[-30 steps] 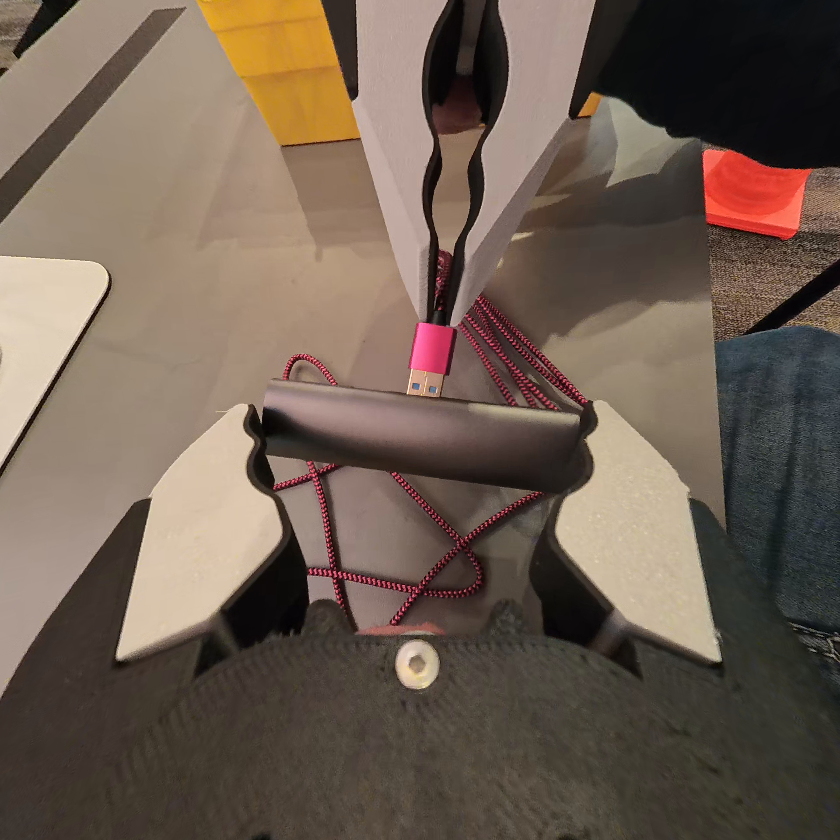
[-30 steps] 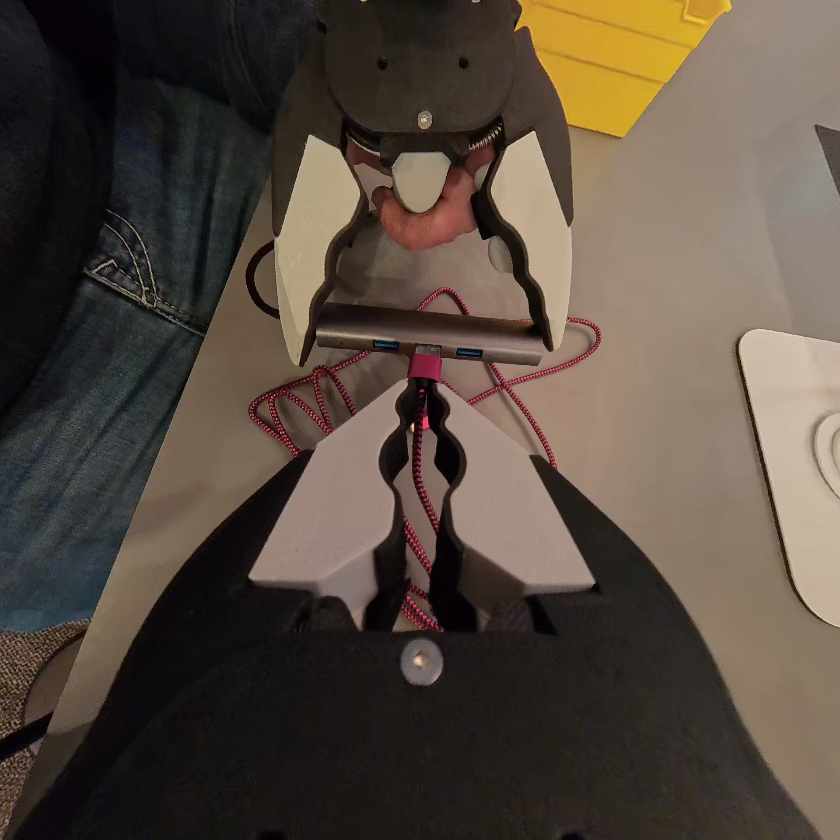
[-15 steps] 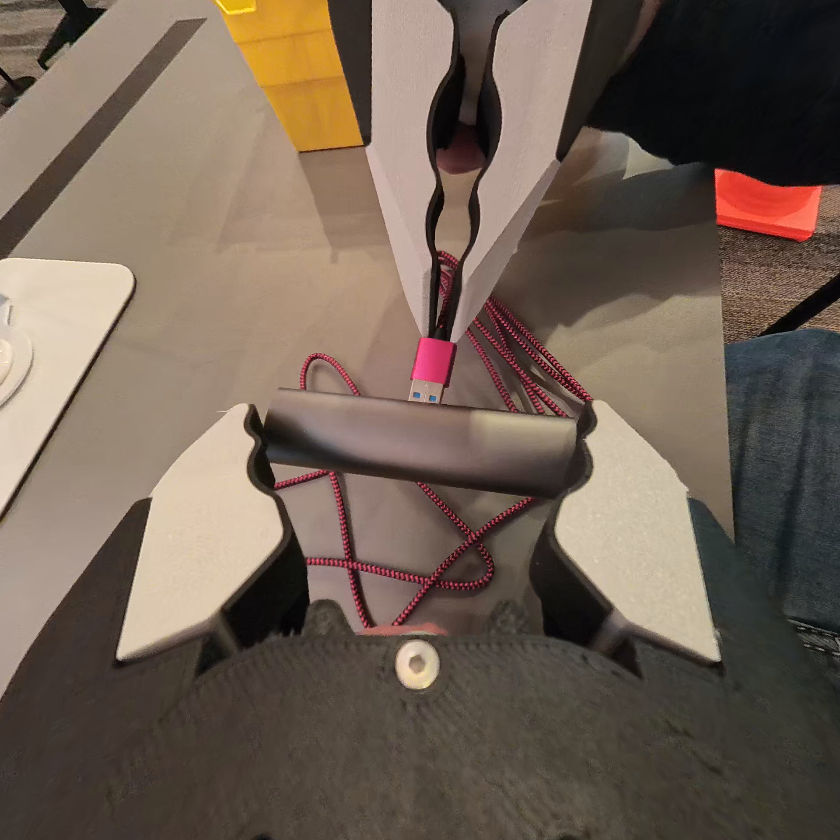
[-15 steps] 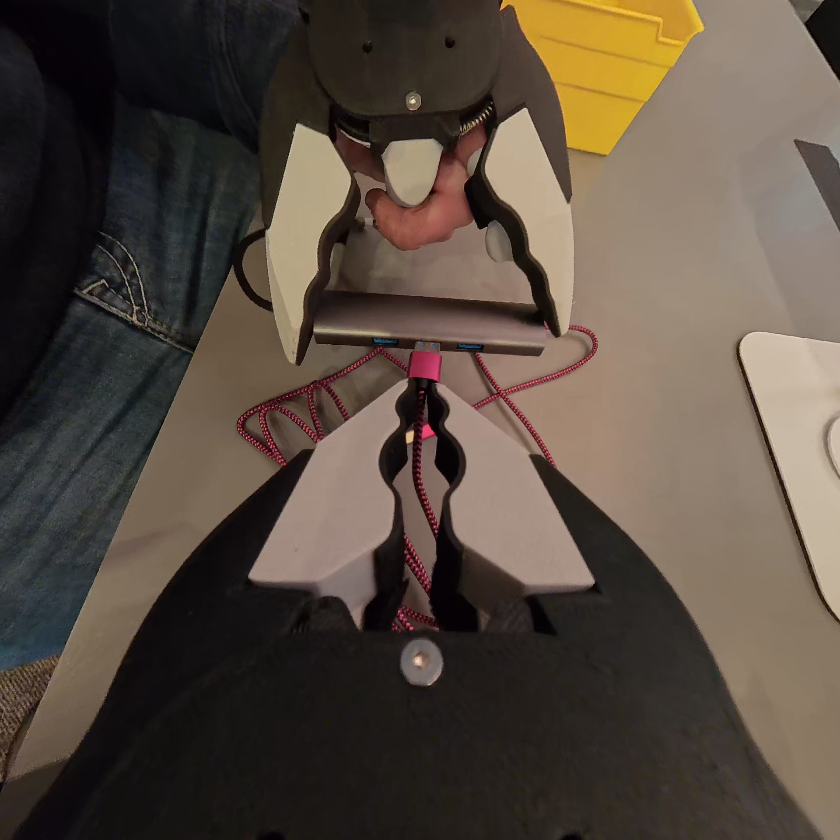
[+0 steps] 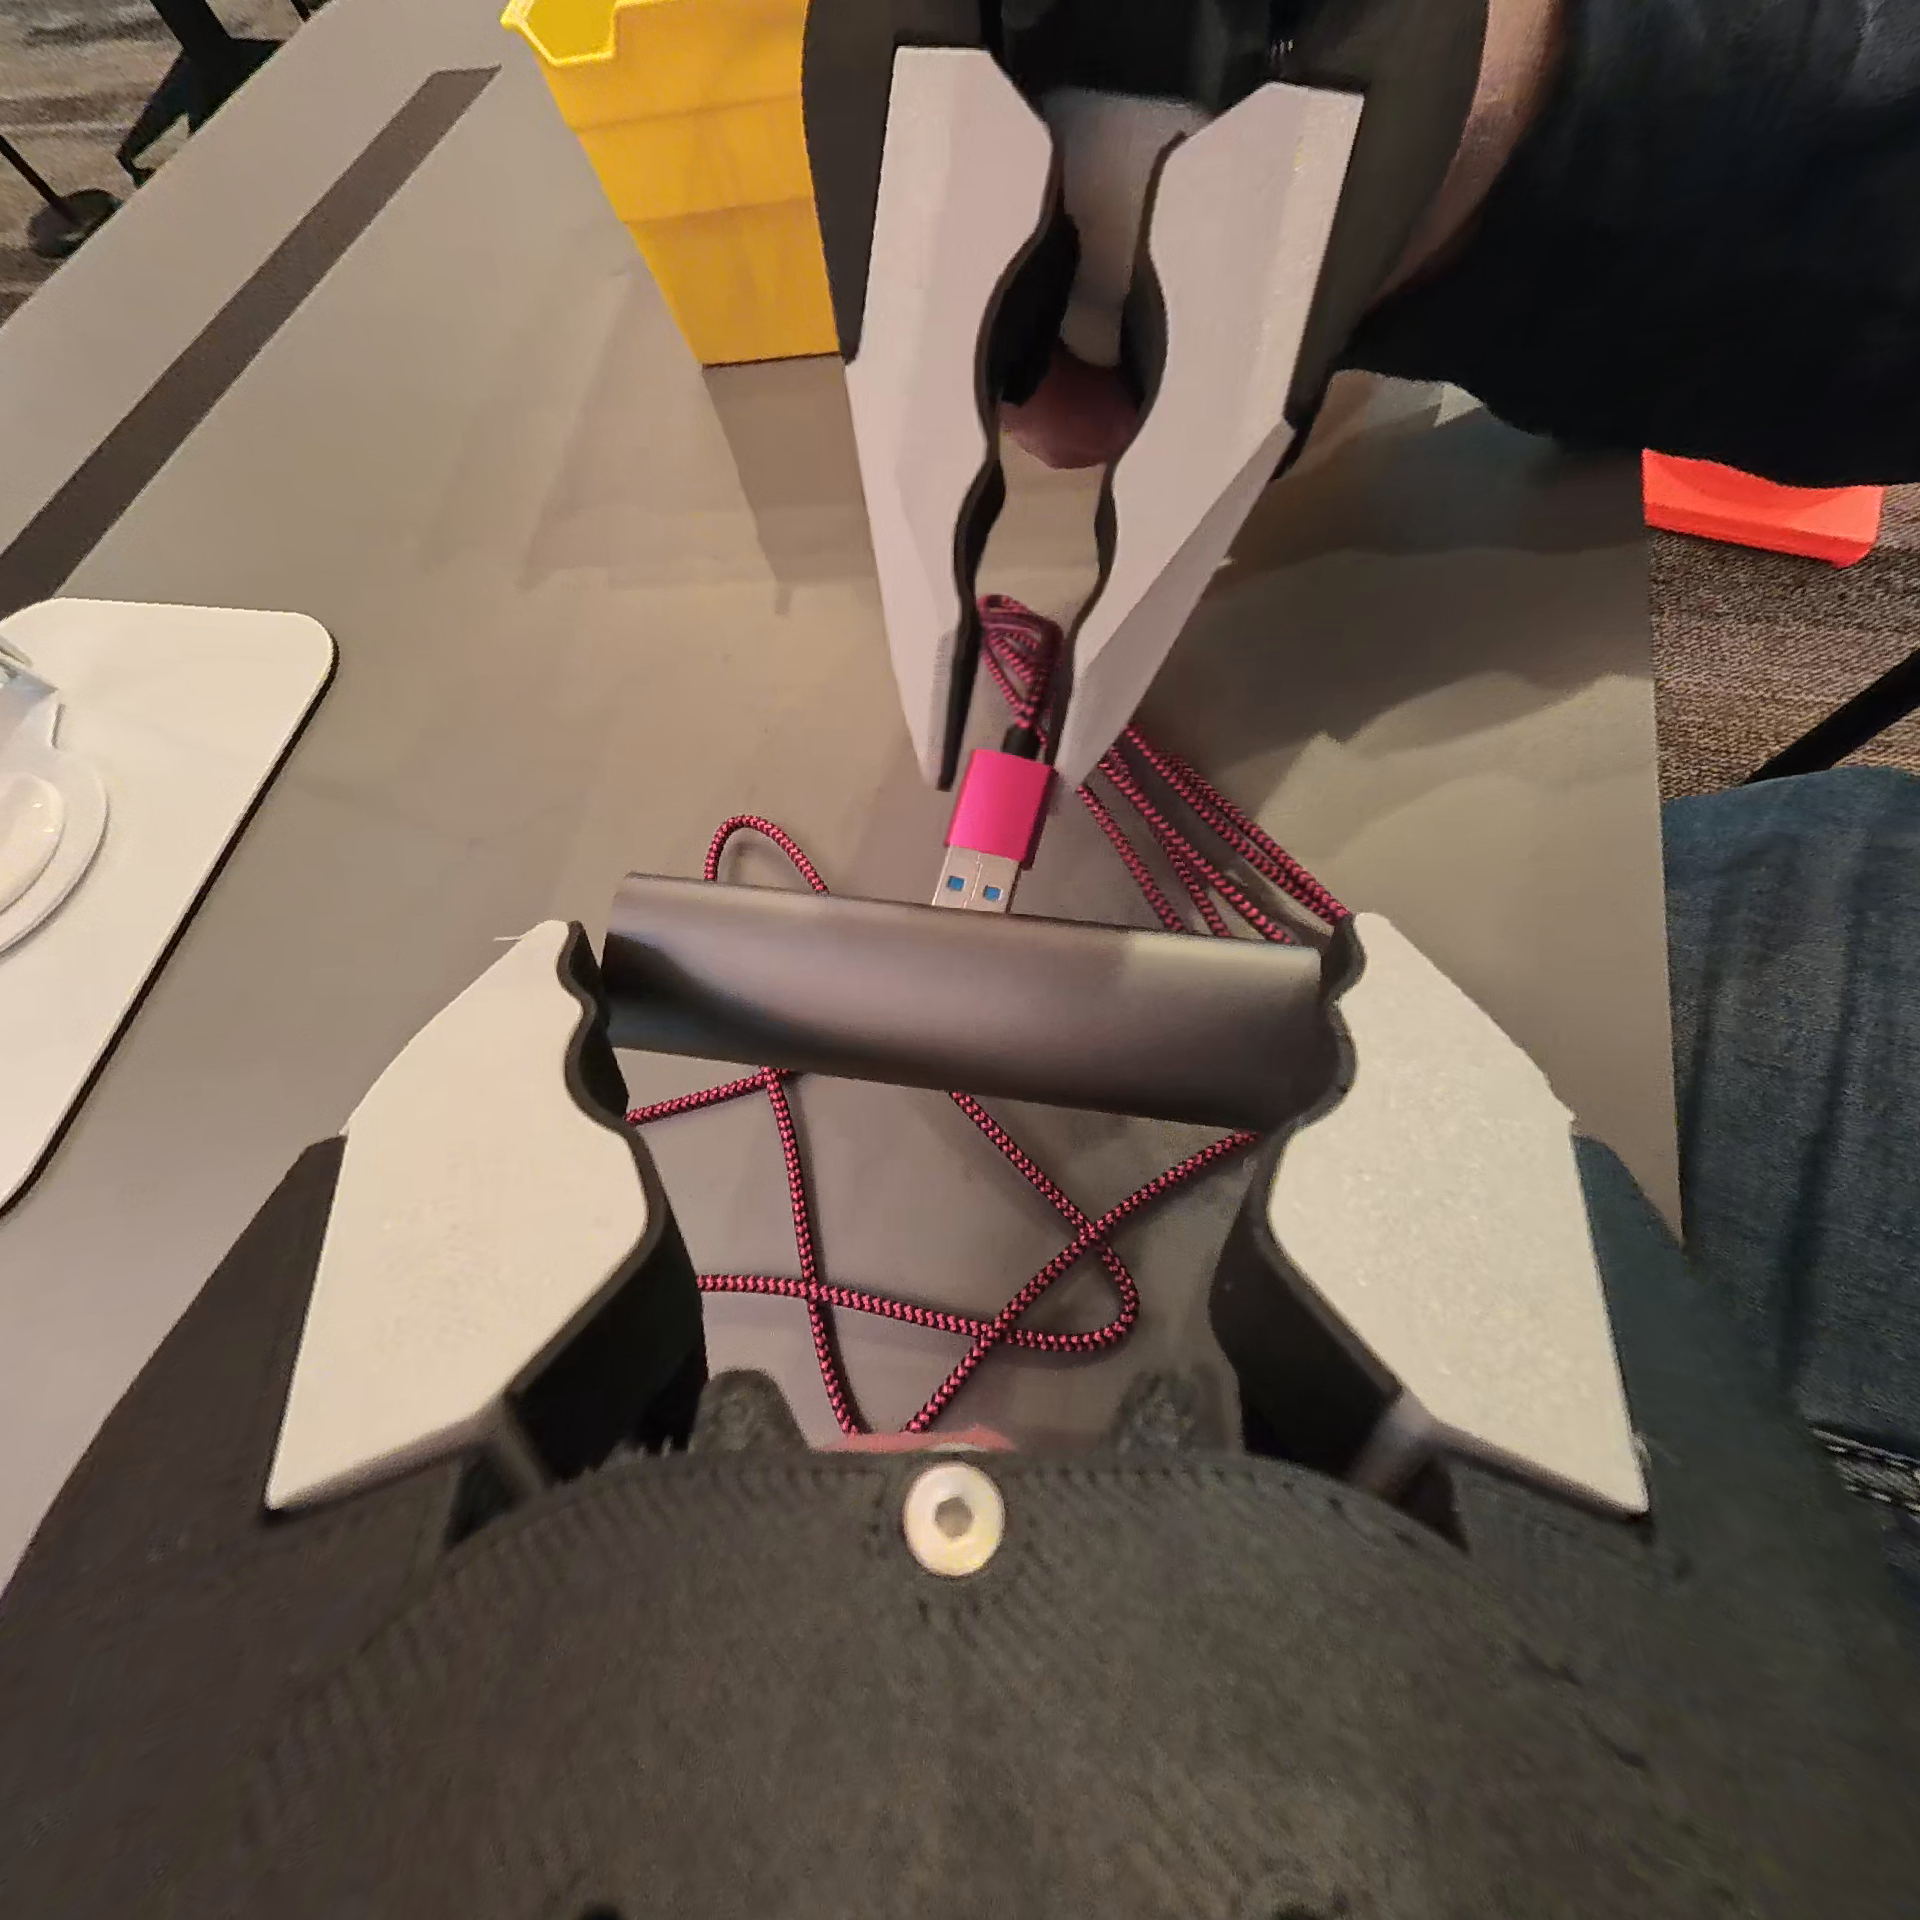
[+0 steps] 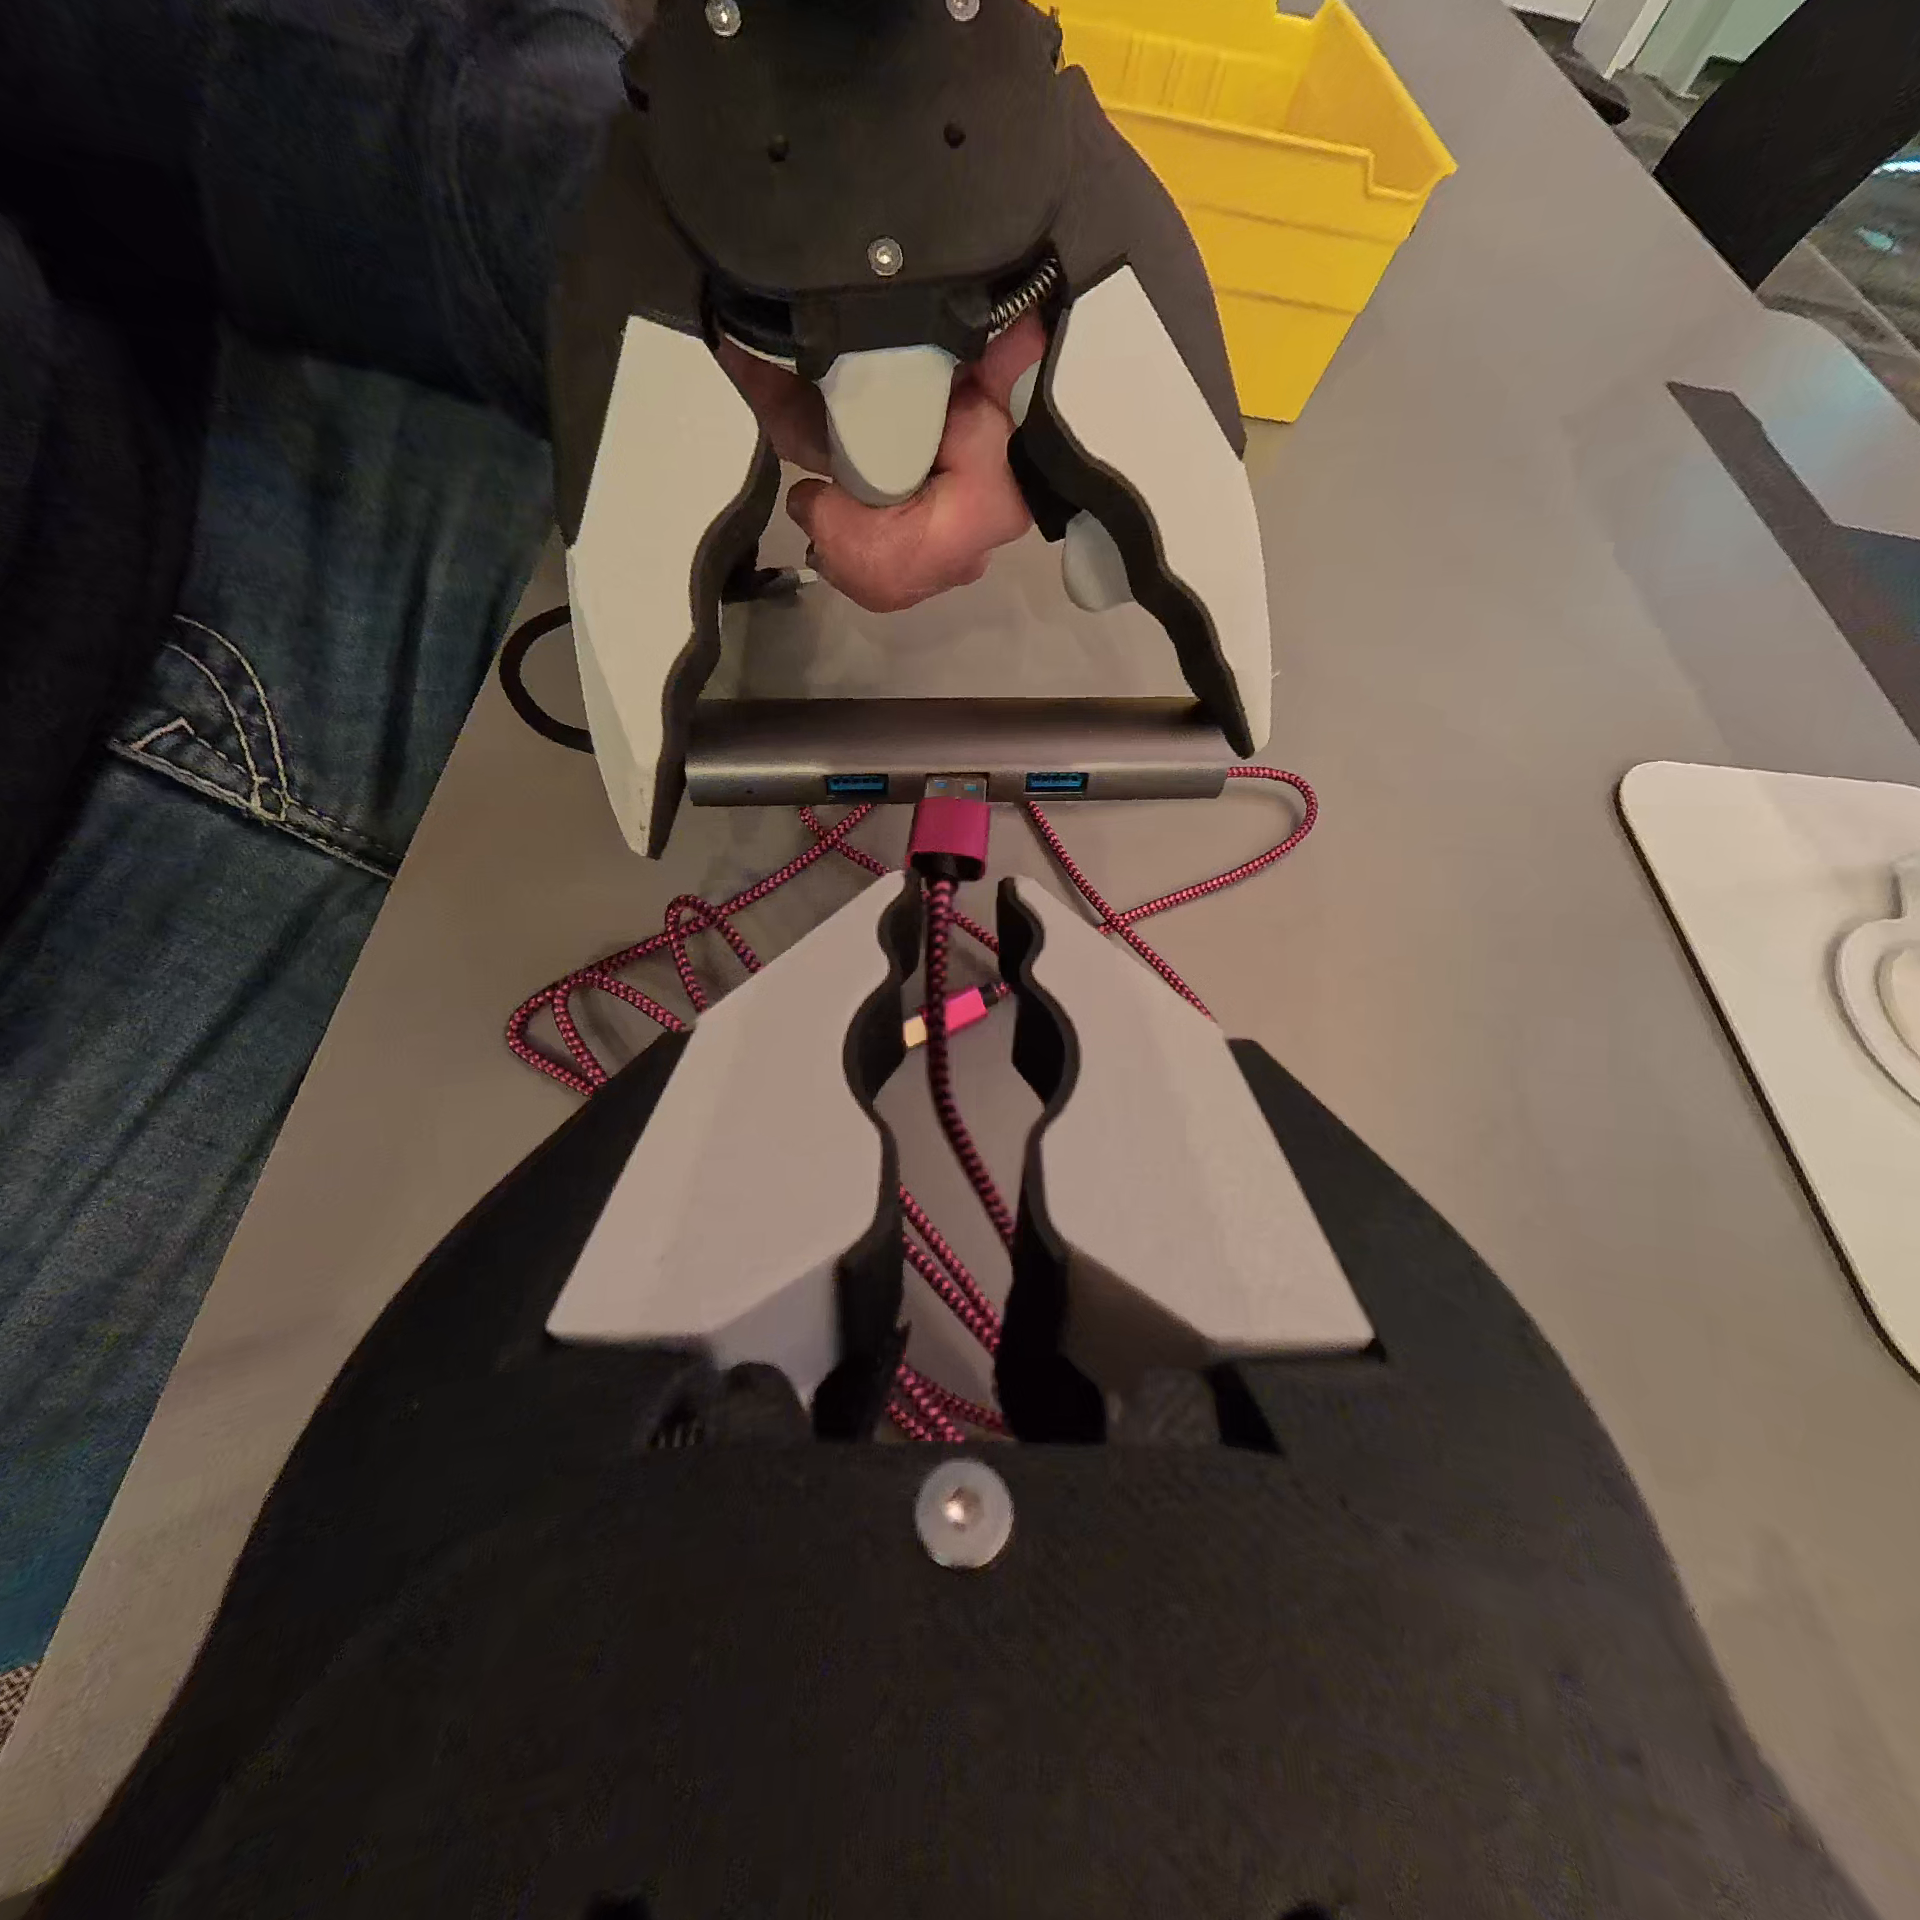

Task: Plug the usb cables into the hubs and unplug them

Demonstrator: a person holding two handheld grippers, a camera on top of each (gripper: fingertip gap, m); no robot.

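My parted right gripper point(image 6: 951, 904) sits just behind the magenta metal USB plug point(image 6: 951, 826), which is partly seated in the grey aluminium hub point(image 6: 935, 748).

Grey table point(image 6: 1455, 623), with looped magenta cable point(image 6: 582, 1008), yellow bin point(image 6: 1278, 208), white mat point(image 6: 1766, 935).

No legible text, label, brand, number or sign found in either view. Checked surfaces bear no readable marking: hub point(image 6: 951, 751), pink plug point(image 5: 997, 805), yellow bin point(image 6: 1278, 197), white mat point(image 5: 156, 790).
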